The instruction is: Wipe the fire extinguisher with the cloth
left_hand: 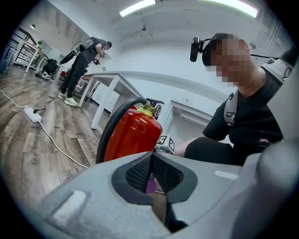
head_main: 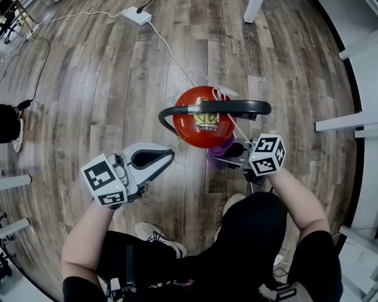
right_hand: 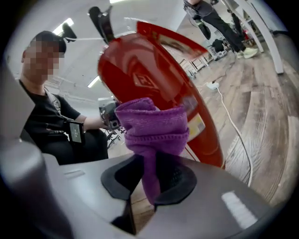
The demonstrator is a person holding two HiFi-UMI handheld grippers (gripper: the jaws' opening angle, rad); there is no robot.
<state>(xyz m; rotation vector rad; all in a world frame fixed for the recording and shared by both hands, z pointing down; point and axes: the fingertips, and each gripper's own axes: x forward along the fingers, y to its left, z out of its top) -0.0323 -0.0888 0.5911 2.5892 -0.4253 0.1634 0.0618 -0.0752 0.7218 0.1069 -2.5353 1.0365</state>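
Standing upright on the wooden floor (head_main: 88, 88) at the centre of the head view, the red fire extinguisher (head_main: 195, 127) has its black hose (head_main: 177, 110) curving over its top. At its lower right side the right gripper (head_main: 233, 154) is clenched on the purple cloth (right_hand: 152, 123). Its 2 jaws pinch a hanging fold, and the bunched top of the cloth sits right up against the red body, though actual contact cannot be made out. The left gripper (head_main: 169, 154) hangs at the lower left of the extinguisher, near it but apart, its 2 jaws closed together with nothing between them. A white power strip (head_main: 137, 15) lies at the upper edge of the frame, its white cable (head_main: 171, 53) running down toward the extinguisher. In the left gripper view, another person (left_hand: 84, 58) stands bent over at the upper left, by white tables (left_hand: 112, 88).
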